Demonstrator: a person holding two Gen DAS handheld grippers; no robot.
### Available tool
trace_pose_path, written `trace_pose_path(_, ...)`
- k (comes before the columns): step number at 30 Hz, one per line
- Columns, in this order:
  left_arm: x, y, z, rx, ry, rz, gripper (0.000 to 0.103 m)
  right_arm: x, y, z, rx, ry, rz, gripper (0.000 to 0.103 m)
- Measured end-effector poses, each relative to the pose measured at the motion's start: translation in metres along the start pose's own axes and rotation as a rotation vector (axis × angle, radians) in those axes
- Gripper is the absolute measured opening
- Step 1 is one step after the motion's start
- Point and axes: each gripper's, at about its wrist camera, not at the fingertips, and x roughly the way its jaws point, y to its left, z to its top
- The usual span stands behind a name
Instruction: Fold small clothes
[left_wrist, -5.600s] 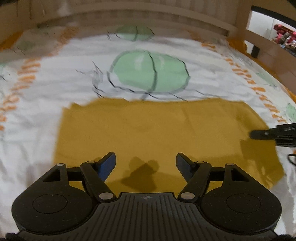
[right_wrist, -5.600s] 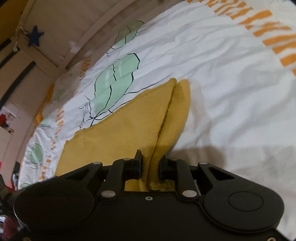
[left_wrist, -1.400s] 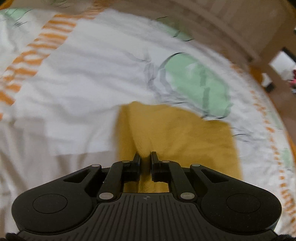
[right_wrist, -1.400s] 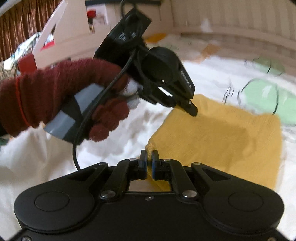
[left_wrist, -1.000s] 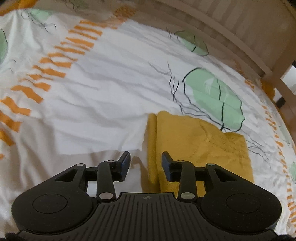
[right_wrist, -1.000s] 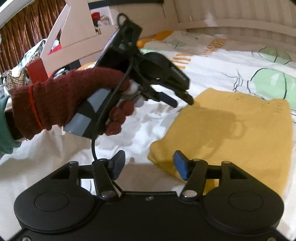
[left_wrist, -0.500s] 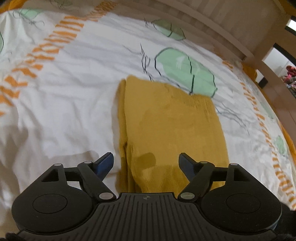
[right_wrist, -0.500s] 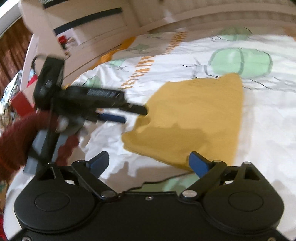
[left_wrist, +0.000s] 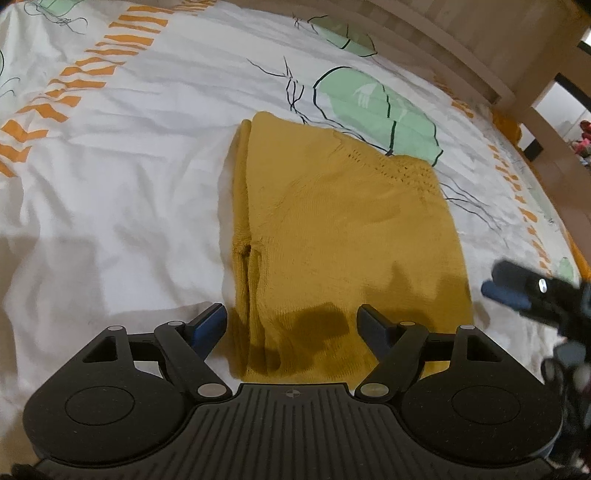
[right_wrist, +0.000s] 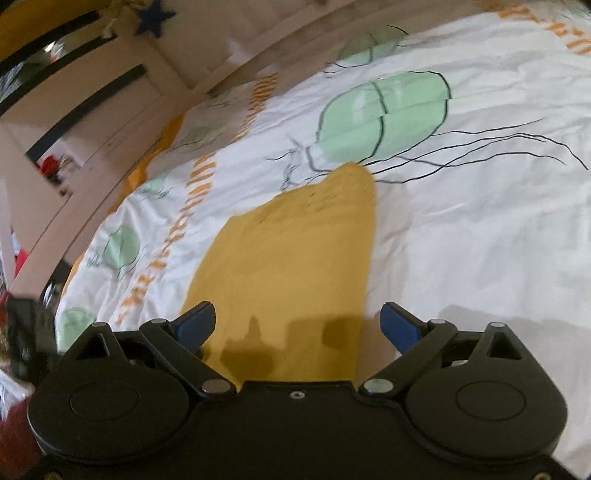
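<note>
A mustard-yellow knitted garment lies folded flat on the bed, its doubled edge along the left in the left wrist view. My left gripper hovers open over its near end, with nothing between the pads. The tips of my right gripper show blurred at the garment's right edge. In the right wrist view the garment stretches away from my right gripper, which stands wide open above its near edge and holds nothing.
The bedsheet is white with green leaf prints and orange dashes. A wooden bed rail runs along the far side. A dark red sleeve and the dark body of the left gripper sit at the left edge.
Both grippers let go of the garment's folded edge and opened wide. The right gripper rolled and swung round to the garment's right side; the left drew back slightly. The garment now lies folded.
</note>
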Motion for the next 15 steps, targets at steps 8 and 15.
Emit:
trace_pose_path(8,0.012,-0.004,0.003,0.02,0.006,0.027,0.077,0.027,-0.02,0.019,0.035,0.033,-0.022,0.097)
trace_pose_path(15,0.021,-0.009,0.005,0.048,0.006,0.034,0.081,0.046,-0.032,0.024,0.067,0.061,-0.004,0.099)
